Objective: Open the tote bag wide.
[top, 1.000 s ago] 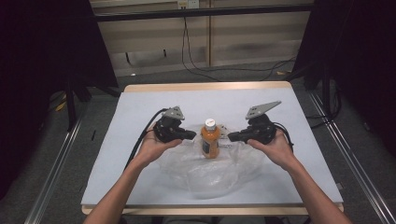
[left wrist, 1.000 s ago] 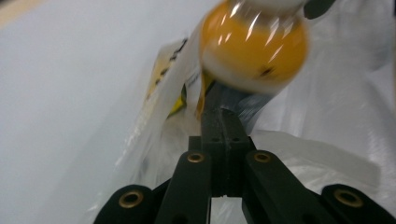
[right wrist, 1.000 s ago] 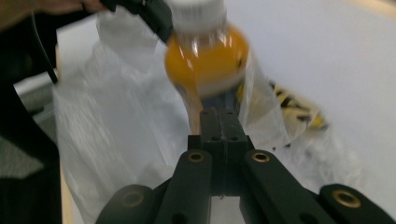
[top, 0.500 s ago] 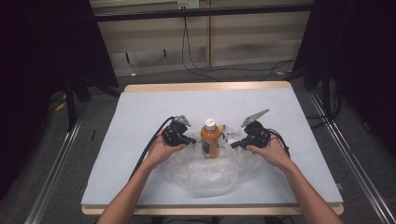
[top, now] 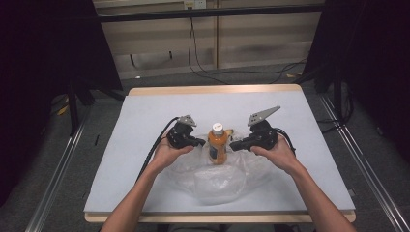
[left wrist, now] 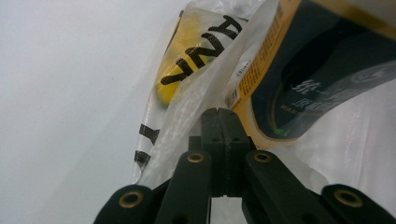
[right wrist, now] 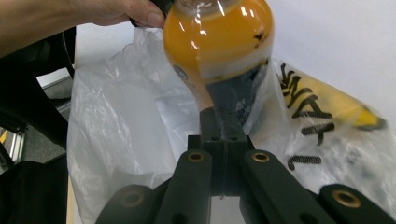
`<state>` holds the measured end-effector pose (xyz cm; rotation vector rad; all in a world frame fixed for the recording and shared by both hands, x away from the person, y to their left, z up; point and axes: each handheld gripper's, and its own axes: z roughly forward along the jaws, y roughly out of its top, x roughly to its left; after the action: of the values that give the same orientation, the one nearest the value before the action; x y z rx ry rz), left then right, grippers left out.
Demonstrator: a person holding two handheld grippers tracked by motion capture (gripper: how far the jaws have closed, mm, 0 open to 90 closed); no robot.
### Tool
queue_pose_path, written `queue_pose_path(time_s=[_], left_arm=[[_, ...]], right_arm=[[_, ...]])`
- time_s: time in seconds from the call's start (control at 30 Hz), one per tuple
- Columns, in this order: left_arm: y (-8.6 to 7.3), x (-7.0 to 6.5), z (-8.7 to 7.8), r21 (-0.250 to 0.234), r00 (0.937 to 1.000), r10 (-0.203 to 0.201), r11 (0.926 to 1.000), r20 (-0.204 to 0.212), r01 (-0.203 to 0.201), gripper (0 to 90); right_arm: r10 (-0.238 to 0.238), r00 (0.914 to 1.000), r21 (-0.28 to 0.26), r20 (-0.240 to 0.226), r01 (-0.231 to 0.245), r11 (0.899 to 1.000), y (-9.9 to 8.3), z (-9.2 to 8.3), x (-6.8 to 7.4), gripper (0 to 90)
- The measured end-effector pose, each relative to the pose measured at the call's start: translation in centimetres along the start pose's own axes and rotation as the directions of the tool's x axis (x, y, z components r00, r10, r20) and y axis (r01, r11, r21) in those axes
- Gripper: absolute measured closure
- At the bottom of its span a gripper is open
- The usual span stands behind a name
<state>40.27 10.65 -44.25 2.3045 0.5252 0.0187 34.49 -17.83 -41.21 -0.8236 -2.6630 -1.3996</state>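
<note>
While the person's two hands rest low on the white tabletop [top: 145,111], each one holds a black tool, and a bottle stands between them.

On the left, the left tool [top: 199,142] points to the right, toward the bottle. Its black cable runs back along the person's arm toward the near edge. In the left gripper view its jaws are pressed tight together, and a thin fold of the clear plastic bag [top: 217,181] is pinched at their tips. Just past the tips you can see the bottle's dark and orange label [left wrist: 322,70] through the plastic, and a yellow packet with black letters [left wrist: 201,51] a bit farther off.

In the middle stands the orange drink bottle [top: 217,145]. It is upright, with a white cap on top, and its lower part sits inside the open mouth of the bag. The bag lies crumpled on the tabletop and spreads toward the near edge.

On the right, the right tool [top: 233,145] points to the left, toward the bottle. In the right gripper view its jaws are also squeezed together, with the edge of the bag caught between them, right beside the bottle.
</note>
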Motion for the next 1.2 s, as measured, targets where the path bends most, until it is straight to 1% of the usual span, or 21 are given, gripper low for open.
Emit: queue_pose_path(time_s=[0.03, 0.07, 0.1, 0.13, 0.23, 0.33, 0.4, 0.47, 0.53, 0.6, 0.67, 0.7, 0.73, 0.77, 0.87, 0.9, 0.93, 1.0, 1.07, 1.17, 1.2], left_arm=[[0.1, 0.0, -0.1, 0.007, 1.0, 0.004, 1.0, -0.002, -0.004, 90.0], [0.2, -0.1, -0.2, -0.005, 1.0, 0.002, 1.0, -0.003, -0.002, 90.0], [0.4, 0.0, -0.4, 0.002, 0.9999, 0.014, 0.9999, -0.004, -0.014, 90.0], [0.5, -0.1, -0.5, -0.009, 1.0, 0.004, 1.0, -0.005, -0.004, 90.0], [0.7, -0.4, -1.1, -0.011, 0.9999, 0.01, 0.9999, -0.012, -0.01, 90.0], [0.8, -0.8, -1.8, -0.045, 1.0, 0.004, 0.999, -0.007, -0.004, 90.0], [0.8, -0.9, -1.9, -0.032, 0.9996, 0.028, 0.9991, -0.006, -0.028, 90.0], [0.5, -1.0, -1.2, 0.001, 0.9992, 0.038, 0.9993, -0.011, -0.038, 90.0], [-0.1, -0.8, -0.3, 0.027, 0.9997, 0.026, 0.9993, 0.003, -0.026, 90.0], [-0.7, -0.5, 0.4, 0.057, 0.9998, 0.016, 0.9983, -0.01, -0.015, 90.0], [-1.2, 0.1, 0.9, 0.066, 0.9998, -0.013, 0.9977, -0.014, 0.014, 90.0], [-1.4, 0.5, 1.1, 0.071, 0.9994, -0.021, 0.9972, -0.026, 0.023, 90.0], [-1.5, 0.7, 1.3, 0.054, 0.9984, -0.05, 0.9972, -0.025, 0.051, 90.0], [-1.6, 1.1, 1.4, 0.05, 0.9985, -0.049, 0.9975, -0.023, 0.05, 90.0], [-1.6, 1.6, 1.8, 0.079, 0.9983, -0.051, 0.9955, -0.029, 0.053, 90.0], [-1.8, 1.7, 2.0, 0.074, 0.9968, -0.069, 0.9946, -0.039, 0.072, 90.0], [-1.9, 2.0, 2.0, 0.091, 0.9972, -0.062, 0.9937, -0.041, 0.066, 90.0], [-2.0, 2.2, 2.1, 0.071, 0.996, -0.077, 0.9942, -0.045, 0.08, 90.0], [-2.0, 2.2, 2.0, 0.081, 0.9965, -0.066, 0.9943, -0.052, 0.07, 90.0], [-2.0, 2.2, 1.8, 0.103, 0.9977, -0.037, 0.9937, -0.057, 0.042, 90.0], [-2.1, 2.2, 1.7, 0.099, 0.9974, -0.049, 0.9936, -0.054, 0.054, 90.0]], right_arm=[[-0.003, 1.0, -0.001, -0.003, 0.003, 1.0, 0.1, 0.0, 0.0, 90.0], [-0.006, 1.0, -0.008, -0.004, 0.006, 1.0, 0.3, 0.0, 0.1, 90.0], [-0.01, 0.9999, -0.007, -0.004, 0.01, 1.0, 0.5, -0.1, 0.1, 90.0], [-0.017, 0.9999, -0.014, 0.002, 0.017, 1.0, 0.7, -0.2, 0.3, 90.0], [-0.031, 0.9995, -0.04, 0.003, 0.031, 0.999, 1.2, -0.8, 0.7, 90.0], [-0.033, 0.9994, -0.054, -0.008, 0.032, 0.998, 1.2, -1.1, 1.0, 90.0], [-0.044, 0.9986, -0.028, -0.031, 0.043, 0.999, 1.0, -0.6, 1.2, 90.0], [-0.048, 0.996, 0.032, -0.075, 0.05, 0.998, 0.7, 0.3, 1.3, 90.0], [-0.05, 0.9967, 0.11, -0.064, 0.057, 0.992, -0.1, 1.6, 1.1, 90.0], [-0.029, 0.9978, 0.143, -0.06, 0.037, 0.989, -0.9, 2.4, 0.4, 90.0], [0.012, 0.9981, 0.166, -0.061, -0.002, 0.986, -1.7, 2.9, -0.6, 90.0], [0.023, 0.9984, 0.178, -0.051, -0.014, 0.984, -2.0, 3.2, -1.1, 90.0], [0.031, 0.9987, 0.199, -0.041, -0.023, 0.98, -2.3, 3.5, -1.5, 90.0], [0.033, 0.999, 0.22, -0.032, -0.025, 0.975, -2.5, 3.8, -1.8, 90.0], [0.043, 0.9991, 0.265, 0.001, -0.042, 0.963, -3.0, 4.5, -2.4, 90.0], [0.035, 0.9992, 0.29, 0.021, -0.04, 0.956, -3.1, 4.7, -2.6, 90.0], [0.048, 0.9988, 0.284, 0.009, -0.048, 0.958, -3.2, 4.7, -3.0, 90.0], [0.044, 0.9976, 0.28, 0.053, -0.057, 0.958, -3.2, 4.4, -3.5, 90.0], [0.05, 0.9941, 0.27, 0.097, -0.074, 0.96, -3.3, 3.9, -4.3, 90.0], [0.077, 0.9859, 0.272, 0.148, -0.116, 0.955, -3.4, 3.0, -5.4, 90.0], [0.083, 0.9827, 0.271, 0.165, -0.127, 0.954, -3.5, 2.8, -5.7, 90.0]])
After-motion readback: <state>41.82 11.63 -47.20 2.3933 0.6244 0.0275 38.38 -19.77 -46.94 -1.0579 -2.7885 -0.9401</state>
